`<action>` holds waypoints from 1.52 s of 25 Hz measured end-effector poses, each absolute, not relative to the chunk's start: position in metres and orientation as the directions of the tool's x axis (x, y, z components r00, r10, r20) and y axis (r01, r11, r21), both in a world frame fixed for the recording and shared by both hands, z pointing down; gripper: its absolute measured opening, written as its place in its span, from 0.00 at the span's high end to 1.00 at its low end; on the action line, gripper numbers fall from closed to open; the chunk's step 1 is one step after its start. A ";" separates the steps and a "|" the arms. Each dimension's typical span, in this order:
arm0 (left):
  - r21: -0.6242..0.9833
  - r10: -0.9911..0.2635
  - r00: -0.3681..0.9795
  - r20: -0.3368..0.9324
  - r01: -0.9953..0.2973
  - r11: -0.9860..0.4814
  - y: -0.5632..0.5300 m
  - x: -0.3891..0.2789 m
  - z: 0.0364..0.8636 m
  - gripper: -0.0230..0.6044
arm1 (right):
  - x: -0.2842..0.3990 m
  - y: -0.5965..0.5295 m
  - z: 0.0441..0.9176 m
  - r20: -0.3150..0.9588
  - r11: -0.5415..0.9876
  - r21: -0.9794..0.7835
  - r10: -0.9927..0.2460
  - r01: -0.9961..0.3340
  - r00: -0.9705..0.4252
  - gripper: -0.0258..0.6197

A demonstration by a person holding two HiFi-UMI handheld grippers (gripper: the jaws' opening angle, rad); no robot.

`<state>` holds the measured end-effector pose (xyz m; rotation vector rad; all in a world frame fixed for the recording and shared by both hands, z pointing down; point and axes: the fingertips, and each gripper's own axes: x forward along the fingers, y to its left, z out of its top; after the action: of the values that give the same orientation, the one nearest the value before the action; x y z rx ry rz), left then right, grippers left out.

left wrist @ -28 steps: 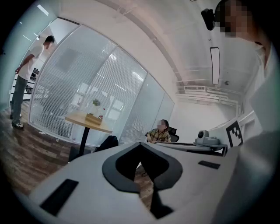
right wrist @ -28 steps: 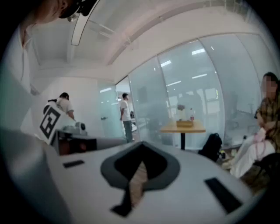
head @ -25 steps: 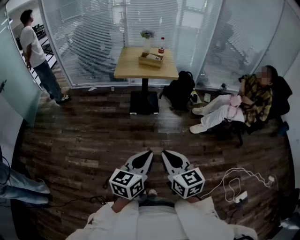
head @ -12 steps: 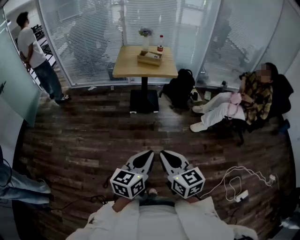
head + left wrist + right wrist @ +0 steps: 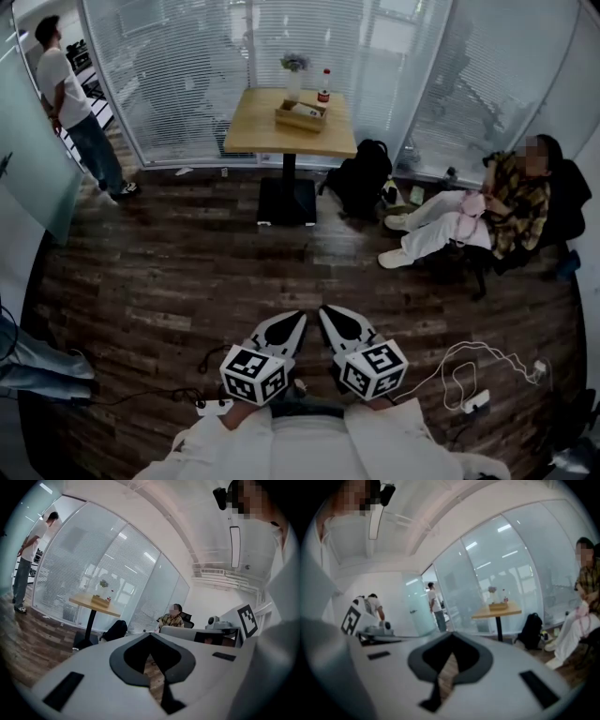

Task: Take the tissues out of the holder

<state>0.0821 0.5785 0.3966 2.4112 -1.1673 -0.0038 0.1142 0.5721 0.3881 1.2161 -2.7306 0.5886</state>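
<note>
1. Square light-wood table [image 5: 253, 131] on a black pedestal foot, standing before the glass wall.
2. Low wooden tissue holder [image 5: 302, 115], on the table's far half, right of centre; its contents are too small to make out.
3. White vase of flowers [image 5: 293, 80] and red-capped bottle [image 5: 324, 92], at the table's far edge.
4. Left tongs [image 5: 289, 321], well short of the table, pressed together with nothing between them.
5. Right tongs [image 5: 334, 319], equally far from the table, likewise pressed together and empty.
6. Black backpack [image 5: 364, 178], on the floor right of the table.
</note>
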 end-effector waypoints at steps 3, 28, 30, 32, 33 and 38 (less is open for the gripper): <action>0.404 -0.748 0.635 0.192 -0.746 -0.529 0.566 0.081 0.397 0.95 | 0.116 0.565 0.392 0.247 0.605 -0.312 -0.693 -0.733 -0.677 0.94; 0.377 -0.707 0.692 0.147 -0.700 -0.607 0.280 -0.001 0.376 0.95 | 0.059 0.283 0.371 0.191 0.510 -0.277 -0.801 -0.814 -0.567 0.94; 0.382 -0.697 0.701 0.154 -0.692 -0.612 0.264 -0.004 0.379 0.95 | 0.055 0.268 0.372 0.199 0.503 -0.276 -0.804 -0.819 -0.561 0.94; 0.391 -0.688 0.708 0.158 -0.685 -0.615 0.251 -0.004 0.381 0.95 | 0.052 0.256 0.374 0.208 0.498 -0.274 -0.804 -0.823 -0.556 0.94; 0.395 -0.685 0.711 0.160 -0.682 -0.616 0.245 -0.005 0.382 0.95 | 0.051 0.250 0.375 0.214 0.495 -0.276 -0.804 -0.824 -0.555 0.94; 0.414 -0.678 0.715 0.171 -0.676 -0.609 0.215 -0.005 0.390 0.95 | 0.046 0.221 0.380 0.226 0.506 -0.272 -0.793 -0.819 -0.565 0.94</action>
<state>-0.0053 0.2154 0.3902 2.4672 -1.0384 -0.0045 0.0459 0.2210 0.3804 1.4279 -2.6629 0.5406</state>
